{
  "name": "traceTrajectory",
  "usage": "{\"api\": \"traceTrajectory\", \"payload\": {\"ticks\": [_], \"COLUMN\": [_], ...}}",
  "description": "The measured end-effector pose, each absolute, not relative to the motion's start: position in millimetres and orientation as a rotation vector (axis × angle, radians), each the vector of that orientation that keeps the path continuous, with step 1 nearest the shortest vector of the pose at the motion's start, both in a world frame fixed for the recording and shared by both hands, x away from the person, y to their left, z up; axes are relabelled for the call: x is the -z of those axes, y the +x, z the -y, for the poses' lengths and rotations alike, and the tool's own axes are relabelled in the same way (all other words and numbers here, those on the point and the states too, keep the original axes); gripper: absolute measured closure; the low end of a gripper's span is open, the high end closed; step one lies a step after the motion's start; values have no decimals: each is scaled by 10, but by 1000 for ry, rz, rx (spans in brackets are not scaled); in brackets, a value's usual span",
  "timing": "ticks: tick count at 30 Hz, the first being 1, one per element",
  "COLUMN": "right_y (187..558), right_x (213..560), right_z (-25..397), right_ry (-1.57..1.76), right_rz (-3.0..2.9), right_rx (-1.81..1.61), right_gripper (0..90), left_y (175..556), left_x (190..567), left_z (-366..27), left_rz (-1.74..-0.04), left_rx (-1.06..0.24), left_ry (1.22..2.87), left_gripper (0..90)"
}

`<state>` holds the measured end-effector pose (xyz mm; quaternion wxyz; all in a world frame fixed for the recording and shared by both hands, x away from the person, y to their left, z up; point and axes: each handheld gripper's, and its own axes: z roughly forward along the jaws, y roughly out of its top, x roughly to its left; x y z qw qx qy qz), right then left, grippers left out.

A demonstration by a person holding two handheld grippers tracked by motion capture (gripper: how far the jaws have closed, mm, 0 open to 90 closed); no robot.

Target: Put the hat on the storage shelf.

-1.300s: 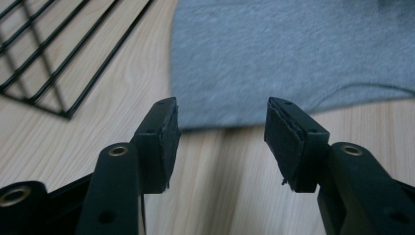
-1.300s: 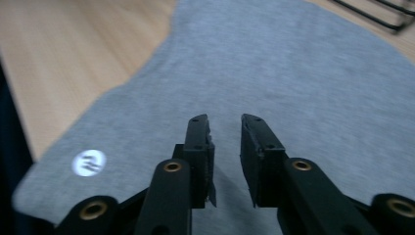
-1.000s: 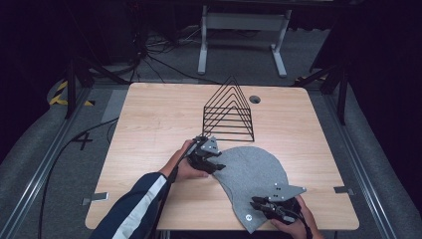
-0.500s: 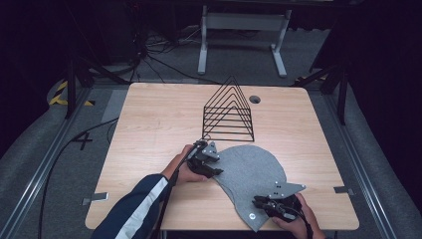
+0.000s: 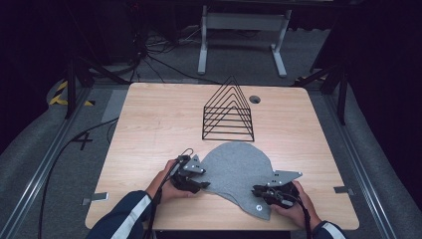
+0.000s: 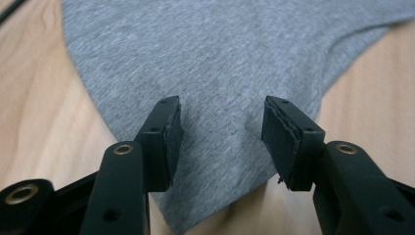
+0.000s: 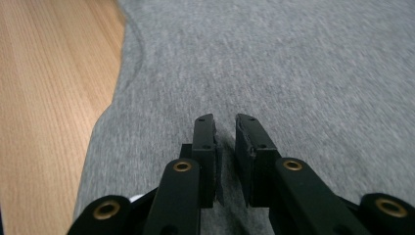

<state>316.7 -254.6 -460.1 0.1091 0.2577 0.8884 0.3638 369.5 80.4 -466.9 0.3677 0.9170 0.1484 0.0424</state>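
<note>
Versus half a second back: my right gripper [image 5: 260,190] has slid a bit left along the near edge of the cloth [image 5: 239,169], and the cloth's near right part looks pulled in slightly. My left gripper [image 5: 195,185] sits about where it was, at the cloth's near left edge. A second back the right one was lower and nearer the table [image 5: 149,129] edge. Rack [image 5: 228,115] unmoved.

Counts: one cloth, grey, lying flat on the near half of the table, just near of the rack. One black wire rack, mid-table, far side of the cloth. Two grippers, two hands, one table. One small round hole [image 5: 255,99] in the tabletop, right of the rack top.

Left gripper [image 6: 220,132]: jaws wide apart, pads straddling a pointed corner of the cloth [image 6: 220,58], nothing pinched; cloth lies flat between and under them.

Right gripper [image 7: 225,147]: jaws nearly together, thin gap left, over the cloth [image 7: 293,63]. A slight pucker of fabric sits at the gap, but I cannot tell if any is actually caught. Bare wood [image 7: 49,98] runs along the left in that view.
</note>
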Motion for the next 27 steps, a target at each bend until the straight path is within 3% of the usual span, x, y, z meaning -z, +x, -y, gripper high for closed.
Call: {"api": "traceTrajectory", "payload": {"ticks": [10,19,23,27], "right_y": [3299,3318,3319,3350], "right_x": [4596,4588,4565,4507], "right_z": [2469,2522,2542,2592], "right_ry": [713,745,755,779], "right_rz": [-2639,-2625,-2617,-2588], "right_rx": [-1070,-1056,-1022,-1034], "right_gripper": [789,764,680,608], "left_y": [3257,3092,3126,3238], "left_x": [4699,4670,4627,4553], "left_z": [-946,-902,-919,-991], "left_rz": [-444,-441,-466,-514], "left_rx": [-142,-125,-132,-167], "left_ry": [2330,2355,2336,2309], "left_gripper": [501,500,461,364]}}
